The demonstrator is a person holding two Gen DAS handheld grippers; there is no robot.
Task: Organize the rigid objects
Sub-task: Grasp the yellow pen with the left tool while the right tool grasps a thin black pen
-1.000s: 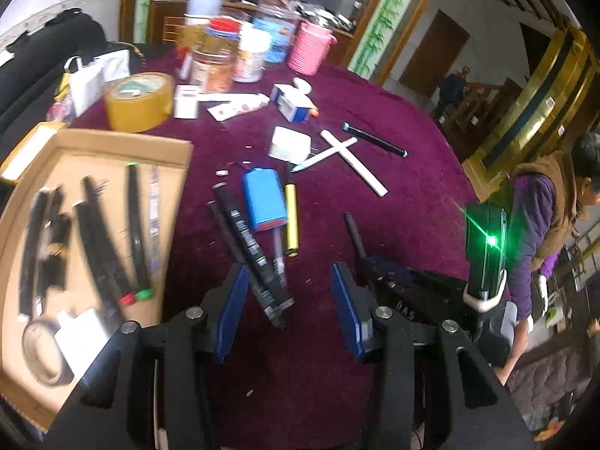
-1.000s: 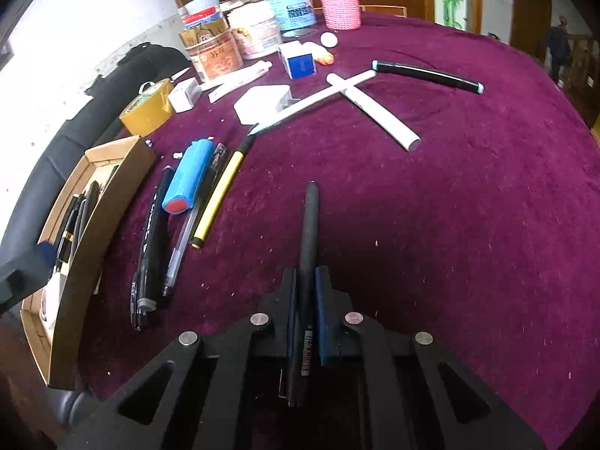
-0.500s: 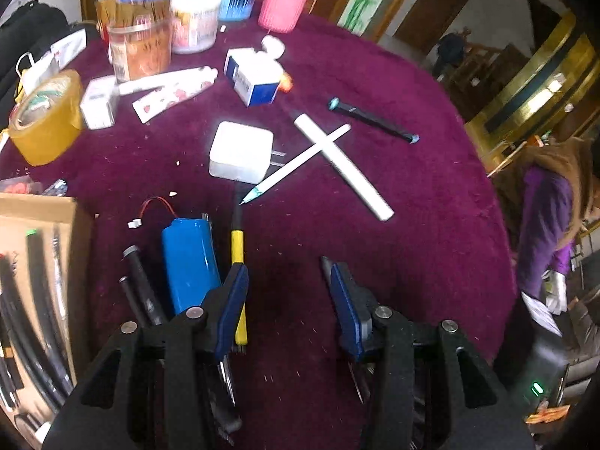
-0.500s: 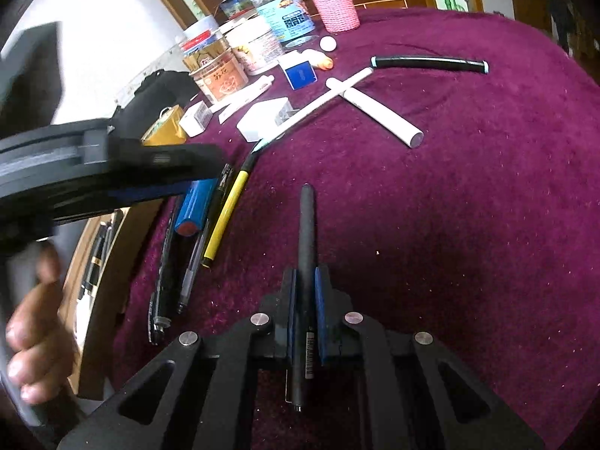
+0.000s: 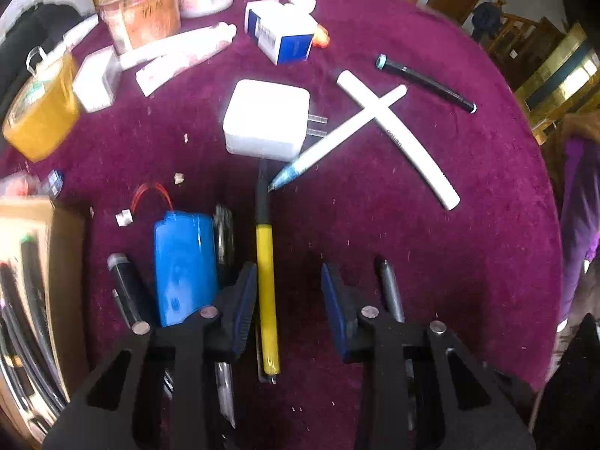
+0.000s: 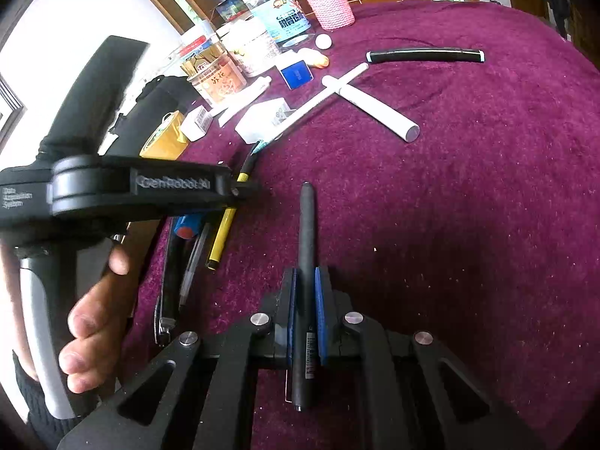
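Note:
My left gripper points down at the purple cloth, its jaws closing. A yellow pen lies between them against the left pad, with a gap to the right pad. A blue battery pack and dark pens lie just left of it. My right gripper is shut on a dark grey pen that sticks out forward, low over the cloth. The same pen shows right of the left gripper. A hand holds the left tool's black housing.
A cardboard box holding dark pens stands at the left edge. Ahead lie a white charger, two crossed white pens, a black marker, a tape roll, a blue-white carton and jars.
The left gripper swung away from the box, forward over the row of pens, and came lower; its jaws narrowed around the yellow pen. The right gripper kept the grey pen, nearly still.

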